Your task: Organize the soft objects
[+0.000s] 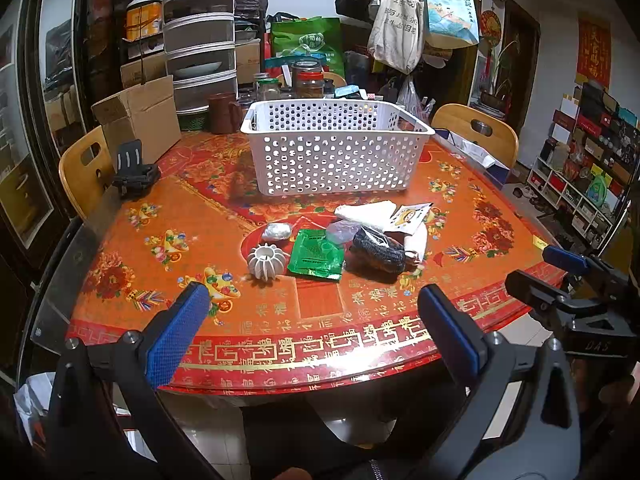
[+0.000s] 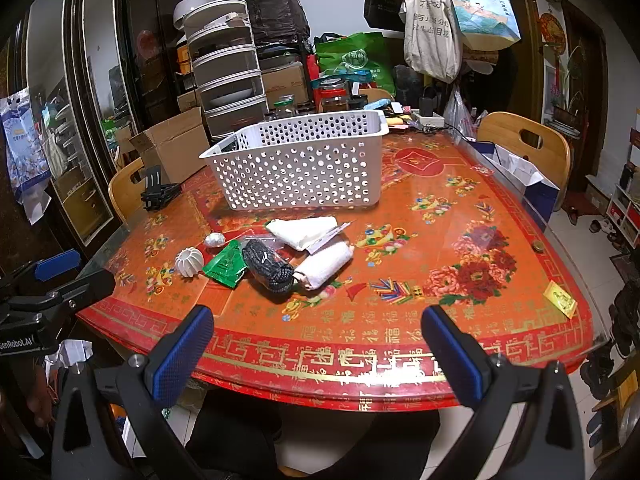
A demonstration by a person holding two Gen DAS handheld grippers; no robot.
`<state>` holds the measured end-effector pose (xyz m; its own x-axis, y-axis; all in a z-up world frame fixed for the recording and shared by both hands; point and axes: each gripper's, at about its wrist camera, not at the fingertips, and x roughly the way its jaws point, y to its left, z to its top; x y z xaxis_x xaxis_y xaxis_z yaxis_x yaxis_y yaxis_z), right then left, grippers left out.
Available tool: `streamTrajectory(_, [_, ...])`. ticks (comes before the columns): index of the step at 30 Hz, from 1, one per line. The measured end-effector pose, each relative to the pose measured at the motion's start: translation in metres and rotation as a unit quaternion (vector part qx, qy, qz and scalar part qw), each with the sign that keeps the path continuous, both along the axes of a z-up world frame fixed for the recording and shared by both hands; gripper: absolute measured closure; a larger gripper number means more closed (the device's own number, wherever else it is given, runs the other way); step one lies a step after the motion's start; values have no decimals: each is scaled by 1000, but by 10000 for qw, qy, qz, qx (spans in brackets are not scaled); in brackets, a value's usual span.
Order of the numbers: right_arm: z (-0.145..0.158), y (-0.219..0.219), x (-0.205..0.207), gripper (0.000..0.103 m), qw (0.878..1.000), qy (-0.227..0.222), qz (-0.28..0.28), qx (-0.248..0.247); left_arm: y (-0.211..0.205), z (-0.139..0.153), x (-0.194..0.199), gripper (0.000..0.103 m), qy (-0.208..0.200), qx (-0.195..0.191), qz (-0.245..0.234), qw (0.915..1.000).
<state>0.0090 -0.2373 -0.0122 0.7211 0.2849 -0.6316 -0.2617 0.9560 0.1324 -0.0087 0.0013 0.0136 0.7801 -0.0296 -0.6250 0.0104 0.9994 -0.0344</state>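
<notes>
black knit sock [image 2: 269, 267], rolled, beside white towel [image 2: 325, 265]

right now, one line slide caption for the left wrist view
Open left gripper faces soft items, including a dark knit bundle, before a white basket.

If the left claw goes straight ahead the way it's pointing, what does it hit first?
Probably the green packet, the nearest thing centred ahead of the open left claw; depth is unclear, and the tabletop might come first.
</notes>
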Motion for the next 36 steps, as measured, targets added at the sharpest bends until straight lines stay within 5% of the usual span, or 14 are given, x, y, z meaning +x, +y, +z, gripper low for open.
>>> streamTrajectory(32, [-6,4,-1,0,10000,19,43,1,-1,-1,-1,0,-2,-1,-18,10000])
streamTrajectory(36, [-5,1,-2,0,9993,-200,121,294,1,-6,2,0,-63,-26,67,10000])
